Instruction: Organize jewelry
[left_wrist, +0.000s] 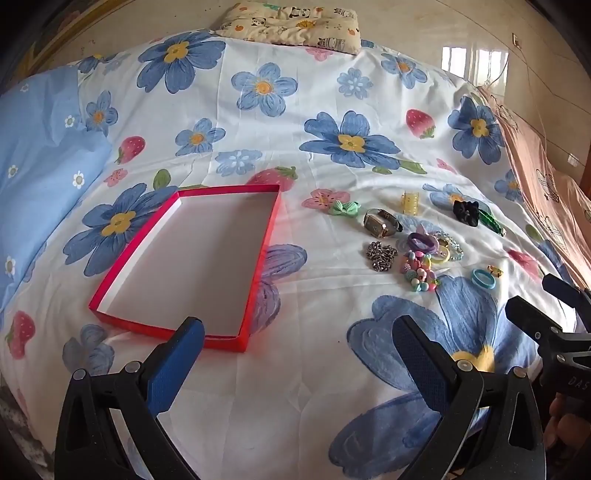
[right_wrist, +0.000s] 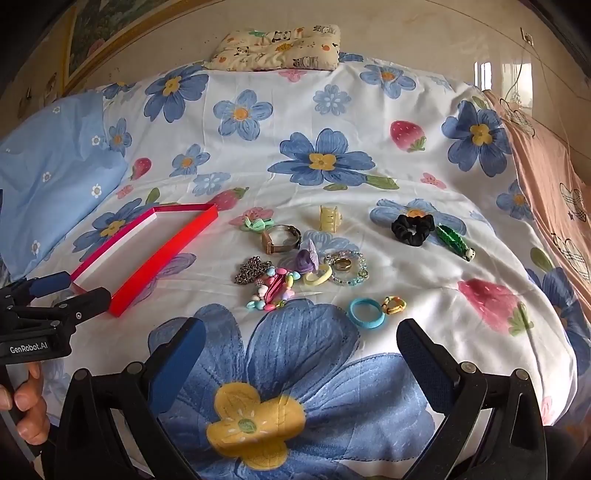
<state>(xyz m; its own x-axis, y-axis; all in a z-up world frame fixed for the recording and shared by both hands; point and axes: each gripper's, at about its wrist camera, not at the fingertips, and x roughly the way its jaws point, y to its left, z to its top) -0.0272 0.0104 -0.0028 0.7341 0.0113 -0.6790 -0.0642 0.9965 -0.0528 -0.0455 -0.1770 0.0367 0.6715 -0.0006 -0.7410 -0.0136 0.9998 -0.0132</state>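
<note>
Right wrist view shows the right gripper with jaws spread wide and empty, above the quilt. The left gripper likewise gapes empty near the empty red box. Nothing looks sorted yet; picking the nearby blue ring seems next.

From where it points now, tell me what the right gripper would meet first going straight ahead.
Probably the bare bedspread first; the open right gripper tilts downward. The blue ring lies just beyond, though depth is unclear.
</note>
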